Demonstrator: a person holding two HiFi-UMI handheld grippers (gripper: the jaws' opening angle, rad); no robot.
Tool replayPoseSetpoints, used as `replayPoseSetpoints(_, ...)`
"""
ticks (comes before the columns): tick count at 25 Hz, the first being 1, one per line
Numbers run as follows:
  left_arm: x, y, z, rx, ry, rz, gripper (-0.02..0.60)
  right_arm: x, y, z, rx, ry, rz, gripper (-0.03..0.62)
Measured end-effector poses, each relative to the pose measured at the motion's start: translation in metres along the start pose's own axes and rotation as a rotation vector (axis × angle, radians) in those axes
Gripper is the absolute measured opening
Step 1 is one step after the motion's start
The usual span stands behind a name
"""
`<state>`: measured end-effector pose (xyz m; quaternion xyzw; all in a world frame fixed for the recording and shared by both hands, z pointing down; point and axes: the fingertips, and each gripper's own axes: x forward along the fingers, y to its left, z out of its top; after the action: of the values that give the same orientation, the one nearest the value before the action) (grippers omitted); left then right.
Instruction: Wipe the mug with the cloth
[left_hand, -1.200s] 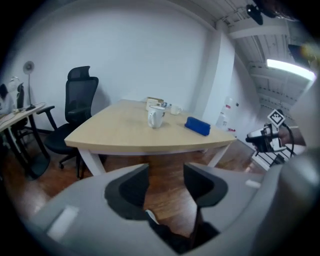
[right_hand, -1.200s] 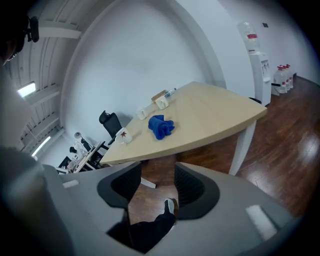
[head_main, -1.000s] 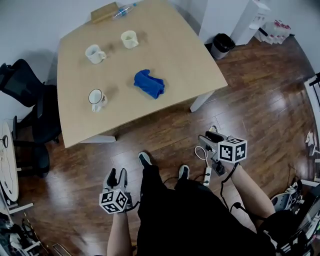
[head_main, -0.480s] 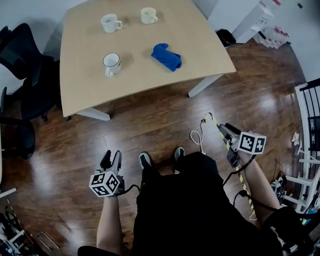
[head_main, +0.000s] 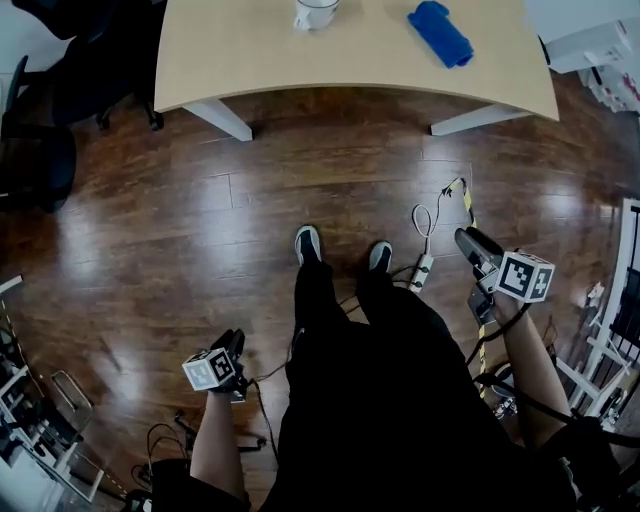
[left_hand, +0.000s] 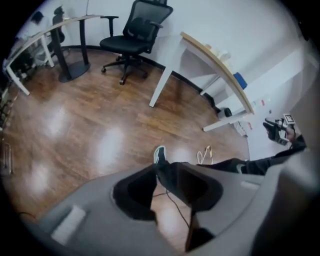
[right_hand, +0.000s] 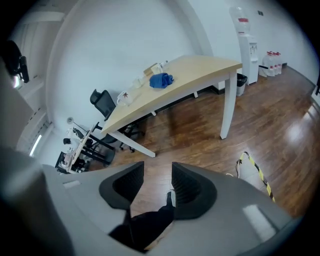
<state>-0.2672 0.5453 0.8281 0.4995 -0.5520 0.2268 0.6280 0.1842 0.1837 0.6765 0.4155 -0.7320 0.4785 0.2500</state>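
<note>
Well short of the pale wooden table (head_main: 250, 60), left gripper (head_main: 233, 343) and right gripper (head_main: 468, 240) are closing empty jaws; arriving pinched, they may fumble its crumpled blue cloth (head_main: 440, 33) or white ceramic mug (head_main: 315, 12).

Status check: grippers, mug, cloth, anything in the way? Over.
Left gripper empty, jaws closing. Right gripper empty, jaws closing. Mug and cloth on table, apart, untouched. Cable on floor by the feet.
</note>
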Motion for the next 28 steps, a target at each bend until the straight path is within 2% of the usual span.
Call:
replayPoseSetpoints(1, -0.005, -0.003, -0.010, -0.010, -0.012, 0.001, 0.126, 0.004, 0.001, 0.002, -0.003, -0.004, 0.018, 0.176)
replayPoseSetpoints(3, -0.010, -0.023, -0.003, 0.003, -0.078, -0.017, 0.126, 0.010, 0.004, 0.006, -0.009, -0.007, 0.061, 0.174)
replayPoseSetpoints(5, -0.014, -0.059, 0.033, 0.037, -0.206, -0.058, 0.126, 0.011, 0.005, 0.008, -0.018, -0.011, 0.097, 0.173)
replayPoseSetpoints(7, -0.026, -0.111, 0.090, 0.088, -0.375, -0.122, 0.126, 0.005, 0.006, 0.012, -0.035, -0.028, 0.131, 0.172)
replayPoseSetpoints(10, -0.063, -0.220, 0.176, 0.245, -0.615, -0.240, 0.126, -0.011, 0.013, 0.015, -0.043, -0.061, 0.185, 0.165)
replayPoseSetpoints(13, -0.107, -0.328, 0.218, 0.463, -0.769, -0.337, 0.126, -0.046, 0.021, 0.026, -0.083, -0.174, 0.187, 0.152)
replayPoseSetpoints(16, -0.144, -0.401, 0.226, 0.653, -0.828, -0.437, 0.126, -0.093, 0.038, 0.055, -0.193, -0.394, 0.099, 0.075)
replayPoseSetpoints(19, -0.186, -0.441, 0.231, 0.762, -0.835, -0.542, 0.126, -0.127, 0.069, 0.068, -0.249, -0.542, 0.037, 0.069)
replayPoseSetpoints(21, -0.212, -0.453, 0.239, 0.780, -0.834, -0.592, 0.126, -0.141, 0.088, 0.068, -0.288, -0.592, 0.003, 0.069)
replayPoseSetpoints(24, -0.258, -0.468, 0.264, 0.763, -0.854, -0.650, 0.126, -0.153, 0.104, 0.061, -0.304, -0.631, -0.040, 0.069)
replayPoseSetpoints(26, -0.304, -0.486, 0.287, 0.764, -0.927, -0.688, 0.126, -0.160, 0.110, 0.062, -0.299, -0.650, -0.045, 0.069)
replayPoseSetpoints(28, -0.346, -0.507, 0.303, 0.799, -1.021, -0.707, 0.126, -0.165, 0.111, 0.068, -0.277, -0.674, -0.043, 0.069)
